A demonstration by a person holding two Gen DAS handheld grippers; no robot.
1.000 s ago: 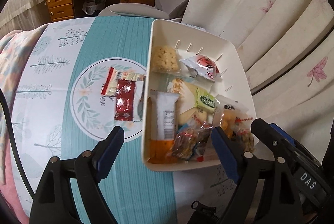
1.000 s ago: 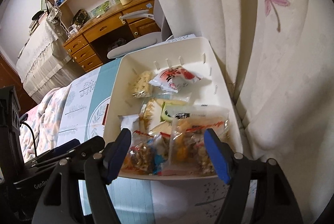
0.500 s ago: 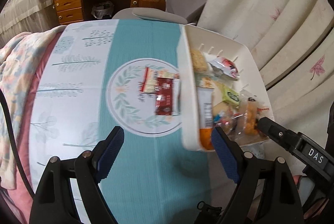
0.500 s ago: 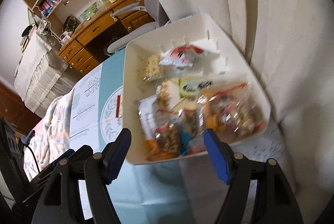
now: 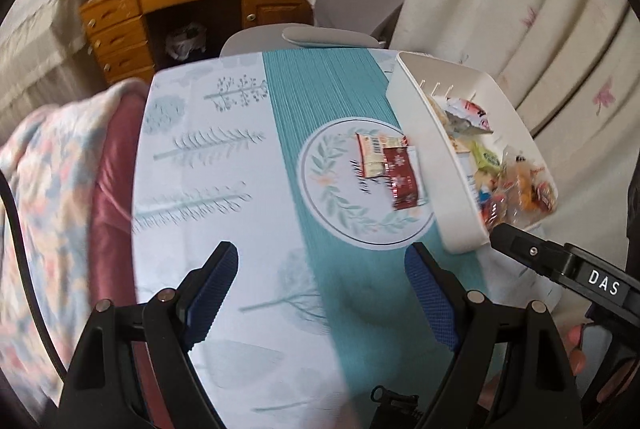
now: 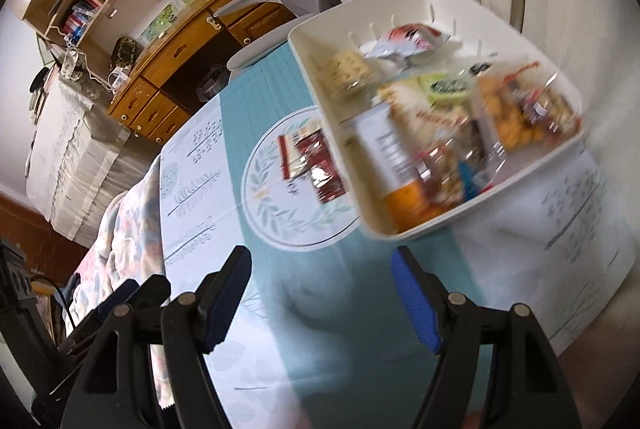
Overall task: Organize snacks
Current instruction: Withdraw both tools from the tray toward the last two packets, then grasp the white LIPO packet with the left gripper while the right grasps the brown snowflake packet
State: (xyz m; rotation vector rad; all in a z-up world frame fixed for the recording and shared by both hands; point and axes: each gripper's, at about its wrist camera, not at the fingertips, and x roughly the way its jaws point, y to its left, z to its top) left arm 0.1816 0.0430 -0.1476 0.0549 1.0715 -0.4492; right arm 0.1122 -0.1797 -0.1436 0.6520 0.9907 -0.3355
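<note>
A white bin (image 5: 424, 133) (image 6: 316, 77) holding several snack packets stands at the table's right side, by the curtain. Left of it, on the cloth's round wreath print, lie a dark red packet (image 5: 402, 179) (image 6: 326, 169) and a red-and-white packet (image 5: 372, 155) (image 6: 292, 153), partly overlapping. My left gripper (image 5: 320, 293) is open over bare cloth, near of the packets, with nothing between its blue pads. My right gripper (image 6: 322, 293) is open too, just near of the bin's front corner, holding nothing. The right gripper's black body (image 5: 568, 265) shows at the left wrist view's right edge.
A teal and white tablecloth (image 5: 224, 189) covers the table. A flowered blanket (image 5: 44, 189) lies at the left edge. A grey chair (image 5: 352, 5) and a wooden desk (image 5: 180, 9) stand beyond the far edge. A cream curtain (image 5: 520, 9) hangs close behind the bin.
Both grippers have swung left, away from above the bin, so the bin now sits at the right of each view. Their jaws kept the same width. The loose packets have not moved.
</note>
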